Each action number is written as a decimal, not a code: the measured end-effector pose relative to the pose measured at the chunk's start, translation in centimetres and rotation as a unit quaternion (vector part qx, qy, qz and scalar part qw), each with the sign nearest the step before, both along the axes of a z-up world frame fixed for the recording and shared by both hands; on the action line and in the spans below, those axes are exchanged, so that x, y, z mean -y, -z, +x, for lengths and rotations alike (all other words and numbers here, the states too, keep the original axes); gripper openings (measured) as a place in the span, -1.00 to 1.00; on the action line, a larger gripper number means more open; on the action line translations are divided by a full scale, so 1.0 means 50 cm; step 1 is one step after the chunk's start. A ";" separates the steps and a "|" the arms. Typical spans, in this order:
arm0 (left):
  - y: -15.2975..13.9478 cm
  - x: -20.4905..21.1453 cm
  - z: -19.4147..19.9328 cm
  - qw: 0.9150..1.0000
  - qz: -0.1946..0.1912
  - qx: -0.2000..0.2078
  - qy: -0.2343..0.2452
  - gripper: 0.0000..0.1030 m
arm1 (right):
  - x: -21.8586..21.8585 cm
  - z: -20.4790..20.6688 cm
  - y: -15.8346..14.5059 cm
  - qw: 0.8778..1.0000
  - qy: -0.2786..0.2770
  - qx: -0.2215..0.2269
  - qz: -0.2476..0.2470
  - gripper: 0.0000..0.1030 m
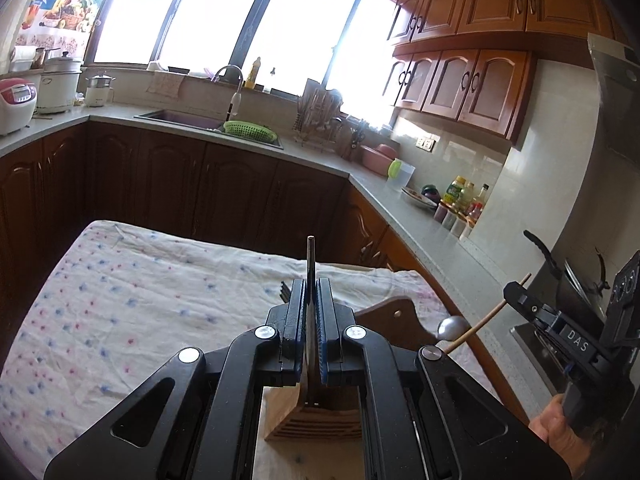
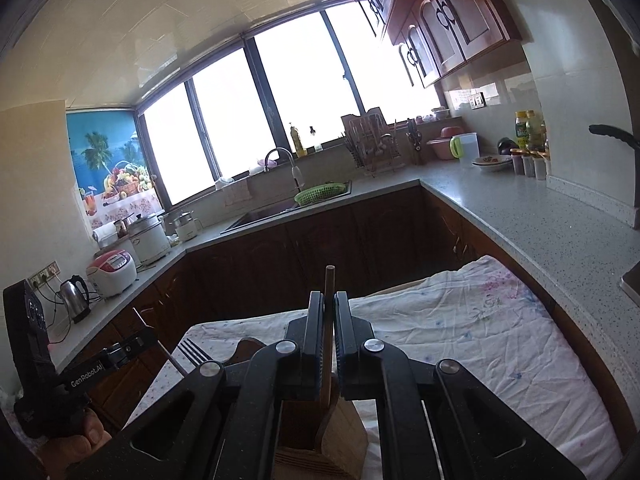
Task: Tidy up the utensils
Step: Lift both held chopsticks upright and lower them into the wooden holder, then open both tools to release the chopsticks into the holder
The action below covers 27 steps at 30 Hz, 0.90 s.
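Note:
My left gripper (image 1: 311,292) is shut on a thin metal utensil (image 1: 310,264), held upright with its lower end in the wooden utensil block (image 1: 316,420) below. My right gripper (image 2: 329,308) is shut on a wooden stick (image 2: 329,280), upright above the same wooden block (image 2: 340,436). The right gripper also shows in the left wrist view (image 1: 516,290), holding the stick (image 1: 480,324). The left gripper shows in the right wrist view (image 2: 146,334), holding the metal utensil (image 2: 168,354). A fork (image 2: 194,352) and a metal spoon (image 1: 452,327) lie on the table.
The table carries a flowered white cloth (image 1: 120,300) and a wooden board (image 1: 400,320). Behind it runs the kitchen counter (image 1: 420,224) with a sink (image 1: 180,118), green basket (image 1: 250,130), dish rack (image 1: 320,116), bottles (image 1: 460,196) and rice cookers (image 1: 16,104).

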<state>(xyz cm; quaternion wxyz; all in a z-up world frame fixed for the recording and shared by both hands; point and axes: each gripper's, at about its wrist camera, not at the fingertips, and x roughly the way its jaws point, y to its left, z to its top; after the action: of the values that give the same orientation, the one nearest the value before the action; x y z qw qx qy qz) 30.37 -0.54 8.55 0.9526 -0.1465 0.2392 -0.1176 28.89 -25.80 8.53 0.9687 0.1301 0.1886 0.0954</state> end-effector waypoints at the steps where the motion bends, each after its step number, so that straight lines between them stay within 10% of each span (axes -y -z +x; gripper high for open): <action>1: 0.006 0.003 0.001 1.000 0.002 -0.002 0.000 -0.92 | -0.001 0.003 0.007 1.000 -0.002 -0.005 0.000 -0.90; 15: 0.004 -0.001 0.005 1.000 0.010 -0.016 0.001 -0.87 | 0.009 0.007 0.016 1.000 0.004 -0.019 0.012 -0.72; 23: -0.032 -0.025 -0.063 1.000 0.011 0.013 -0.008 -0.11 | 0.043 -0.060 -0.015 0.998 0.016 0.015 0.053 0.71; 27: -0.039 -0.043 -0.121 0.999 0.011 0.022 -0.020 0.31 | 0.063 -0.109 -0.030 0.996 0.019 0.028 0.077 0.97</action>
<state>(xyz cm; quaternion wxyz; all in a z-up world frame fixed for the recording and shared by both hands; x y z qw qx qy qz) 24.32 1.60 10.48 0.9615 -0.1379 0.2162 -0.0993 23.44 -28.94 10.03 0.9625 0.2048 0.1505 0.0945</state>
